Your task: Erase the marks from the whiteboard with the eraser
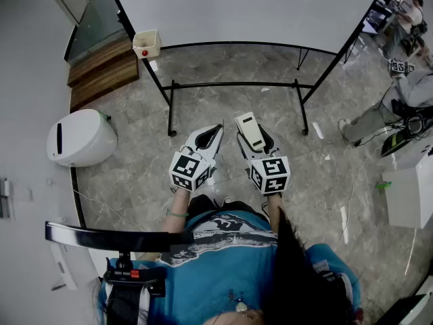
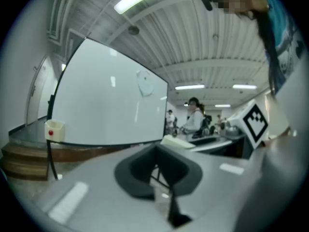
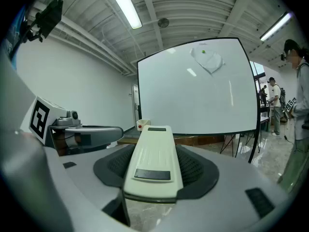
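Note:
A big whiteboard (image 1: 250,9) on a black wheeled stand stands in front of me; its face (image 3: 198,86) looks clean apart from light reflections. My right gripper (image 1: 254,139) is shut on a cream-white eraser (image 1: 249,130), which lies lengthwise between its jaws (image 3: 153,161) and points at the board. My left gripper (image 1: 208,139) hangs beside it at the same height, jaws closed with nothing between them (image 2: 161,170). Both are held low, well short of the board.
A small cream box (image 1: 147,44) with a red dot hangs on the stand's left post. A white round bin (image 1: 80,138) and wooden steps (image 1: 101,70) lie to the left. People and desks (image 1: 406,80) are at the right. The black stand crossbar (image 1: 233,84) is ahead on the floor.

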Available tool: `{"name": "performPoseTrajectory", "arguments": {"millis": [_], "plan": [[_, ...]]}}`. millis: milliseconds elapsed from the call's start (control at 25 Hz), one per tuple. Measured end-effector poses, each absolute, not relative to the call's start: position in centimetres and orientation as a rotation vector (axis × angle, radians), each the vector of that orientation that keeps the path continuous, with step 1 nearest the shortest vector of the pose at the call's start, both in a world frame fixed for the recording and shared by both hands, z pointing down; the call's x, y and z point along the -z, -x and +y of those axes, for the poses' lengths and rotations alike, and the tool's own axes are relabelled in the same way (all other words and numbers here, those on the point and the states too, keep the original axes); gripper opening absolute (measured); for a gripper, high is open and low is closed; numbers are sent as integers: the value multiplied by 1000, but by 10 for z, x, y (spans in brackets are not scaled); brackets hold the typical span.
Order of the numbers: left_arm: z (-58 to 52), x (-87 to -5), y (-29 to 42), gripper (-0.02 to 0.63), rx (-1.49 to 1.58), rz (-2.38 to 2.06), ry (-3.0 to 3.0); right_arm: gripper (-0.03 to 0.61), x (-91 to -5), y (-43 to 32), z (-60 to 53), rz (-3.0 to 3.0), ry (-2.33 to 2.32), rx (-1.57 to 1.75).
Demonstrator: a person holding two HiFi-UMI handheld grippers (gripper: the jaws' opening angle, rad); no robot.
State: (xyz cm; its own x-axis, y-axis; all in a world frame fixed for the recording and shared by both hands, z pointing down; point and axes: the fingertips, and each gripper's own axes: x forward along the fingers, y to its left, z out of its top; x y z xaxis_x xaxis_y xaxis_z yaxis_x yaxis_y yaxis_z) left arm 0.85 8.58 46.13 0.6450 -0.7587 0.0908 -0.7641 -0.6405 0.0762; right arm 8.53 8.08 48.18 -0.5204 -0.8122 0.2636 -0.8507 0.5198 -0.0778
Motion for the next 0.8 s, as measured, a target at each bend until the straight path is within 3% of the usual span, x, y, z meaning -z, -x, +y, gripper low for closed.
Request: {"name": "performPoseTrajectory", "arguments": {"millis": [800], "plan": [[12, -478, -35, 3, -125, -1185, -2776, 264, -503, -114, 11, -2516, -1487, -361]]}}
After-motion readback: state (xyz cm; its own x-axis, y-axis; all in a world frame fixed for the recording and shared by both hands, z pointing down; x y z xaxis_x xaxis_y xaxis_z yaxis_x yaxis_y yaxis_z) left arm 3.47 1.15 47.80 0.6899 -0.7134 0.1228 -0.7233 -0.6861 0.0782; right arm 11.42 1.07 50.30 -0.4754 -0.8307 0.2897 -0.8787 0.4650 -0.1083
